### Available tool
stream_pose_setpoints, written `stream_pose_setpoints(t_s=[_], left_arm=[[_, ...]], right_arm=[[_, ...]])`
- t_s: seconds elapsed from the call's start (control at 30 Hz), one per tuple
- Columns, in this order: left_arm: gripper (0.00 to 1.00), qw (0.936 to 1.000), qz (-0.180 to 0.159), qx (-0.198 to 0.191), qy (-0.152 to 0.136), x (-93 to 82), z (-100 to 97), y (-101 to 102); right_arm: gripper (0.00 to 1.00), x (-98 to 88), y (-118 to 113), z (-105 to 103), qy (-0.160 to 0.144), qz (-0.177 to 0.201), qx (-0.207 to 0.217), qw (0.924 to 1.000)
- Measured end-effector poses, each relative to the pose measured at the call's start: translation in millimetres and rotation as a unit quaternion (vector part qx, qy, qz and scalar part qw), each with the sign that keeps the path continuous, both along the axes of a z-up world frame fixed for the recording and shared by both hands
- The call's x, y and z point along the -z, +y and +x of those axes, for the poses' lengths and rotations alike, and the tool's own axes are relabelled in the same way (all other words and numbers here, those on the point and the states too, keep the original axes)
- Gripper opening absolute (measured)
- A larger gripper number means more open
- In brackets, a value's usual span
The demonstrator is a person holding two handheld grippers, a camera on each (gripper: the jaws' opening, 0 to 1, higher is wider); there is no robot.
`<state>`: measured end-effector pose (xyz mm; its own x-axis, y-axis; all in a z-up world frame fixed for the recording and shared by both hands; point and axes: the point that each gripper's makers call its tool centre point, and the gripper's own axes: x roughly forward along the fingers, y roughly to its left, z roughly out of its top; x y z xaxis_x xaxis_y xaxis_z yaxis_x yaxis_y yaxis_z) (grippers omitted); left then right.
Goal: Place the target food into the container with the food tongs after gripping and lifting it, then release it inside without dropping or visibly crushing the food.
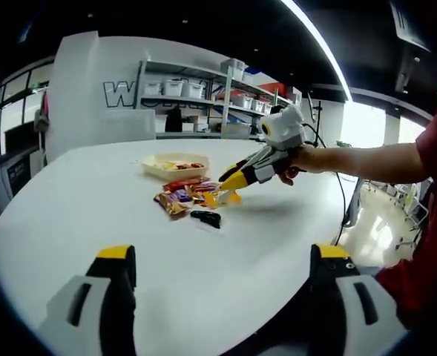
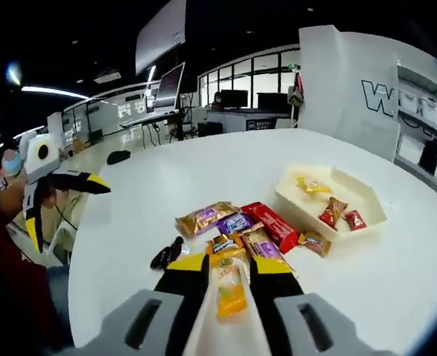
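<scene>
A shallow cream tray (image 2: 376, 210) holds several wrapped snacks, and it also appears far off as the tray (image 1: 153, 167). In front of it a loose pile of wrapped snacks (image 2: 237, 222) lies on the table, among them a gold packet (image 2: 205, 217) and a red bar (image 2: 274, 225). My right gripper (image 2: 229, 265) is shut on an orange-yellow packet (image 2: 231, 293) at the near edge of the pile. Seen from the left gripper view, the right gripper (image 1: 231, 182) reaches in from the right over the pile (image 1: 179, 196). My left gripper (image 1: 222, 258) stands open above the table's near edge.
A small black object (image 2: 168, 254) lies on the round white table (image 2: 225, 163) just left of the pile, also seen as the black object (image 1: 207, 218). A person's arm (image 1: 359, 159) and red sleeve are on the right. Shelves and desks stand beyond the table.
</scene>
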<state>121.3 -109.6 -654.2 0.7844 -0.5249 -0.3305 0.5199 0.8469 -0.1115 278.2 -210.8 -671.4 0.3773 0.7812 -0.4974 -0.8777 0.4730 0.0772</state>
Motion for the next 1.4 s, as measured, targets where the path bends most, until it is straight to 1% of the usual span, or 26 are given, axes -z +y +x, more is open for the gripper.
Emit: stream_pose_setpoints(t_s=[0.03,0.07,0.17,0.23,0.3,0.4,0.47,0.57,0.67,0.73,0.8,0.83,0.93,1.0,1.07,1.1,1.13,1.23,1.33,1.4], left_arm=[[0.96,1.0,0.0,0.001,0.0,-0.3,0.1,0],[0.96,1.0,0.0,0.001,-0.001,-0.9,0.5,-1],[0.96,1.0,-0.001,0.001,-0.003,-2.4,0.6,-1],[0.96,1.0,0.0,0.001,-0.003,-2.1,0.8,0],[0.96,1.0,0.001,0.001,-0.003,-1.6,0.7,1],[0.96,1.0,-0.002,-0.001,-0.004,-2.8,-0.1,2],[0.96,1.0,-0.002,-0.002,-0.004,-3.0,-0.9,2],[0.96,1.0,-0.002,-0.003,-0.003,-1.7,-1.5,3],[0.96,1.0,-0.003,-0.004,-0.004,-1.9,-1.0,3],[0.96,1.0,-0.003,-0.003,-0.004,-2.5,-0.7,2],[0.96,1.0,-0.003,-0.002,-0.005,-3.2,-0.6,1],[0.96,1.0,-0.003,-0.001,-0.005,-3.3,-0.5,1],[0.96,1.0,-0.003,0.001,-0.005,-2.6,-0.5,0],[0.96,1.0,-0.004,0.001,-0.005,-2.1,-0.4,-1],[0.96,1.0,-0.003,0.001,-0.004,-2.1,-0.8,-1],[0.96,1.0,-0.003,0.001,-0.005,-2.2,-0.9,-1],[0.96,1.0,-0.003,0.001,-0.005,-2.5,-1.0,0],[0.96,1.0,-0.004,-0.002,-0.006,-3.8,-1.6,2],[0.96,1.0,0.0,-0.003,-0.005,-3.0,-1.8,3],[0.96,1.0,-0.001,-0.003,-0.004,-2.4,-2.2,4]], right_arm=[[0.16,-0.2,0,0,0.004,0.004,0.0,1.0],[0.16,-0.1,-1,0,-0.004,0.002,-0.002,1.0],[0.17,-1.8,1,-4,-0.011,0.0,-0.003,0.9999],[0.17,-4.2,2,-8,-0.011,0.002,-0.005,0.9999],[0.18,-6.4,2,-8,-0.009,0.008,-0.003,0.9999],[0.18,-13.5,-1,-4,-0.006,0.021,0.005,0.9997],[0.18,-22.7,-5,-1,-0.005,0.037,0.013,0.9992],[0.18,-29.8,-8,-1,-0.008,0.04,0.016,0.999],[0.18,-30.7,-11,0,-0.013,0.039,0.018,0.999],[0.18,-35.3,-12,0,-0.012,0.047,0.022,0.9986],[0.18,-46.0,-12,2,-0.013,0.067,0.029,0.9972],[0.18,-48.1,-12,2,-0.012,0.07,0.03,0.997],[0.18,-64.0,-11,7,-0.016,0.091,0.038,0.9951],[0.18,-89.7,-9,21,-0.023,0.117,0.053,0.9915],[0.18,-99.6,-8,27,-0.024,0.127,0.059,0.9898],[0.18,-112.4,-7,36,-0.029,0.14,0.07,0.9873],[0.18,-118.0,-7,40,-0.03,0.145,0.074,0.9862],[0.18,-132.2,-7,55,-0.038,0.153,0.086,0.9838],[0.18,-137.7,-7,63,-0.041,0.158,0.092,0.9823],[0.18,-141.5,-8,73,-0.045,0.156,0.102,0.9813]])
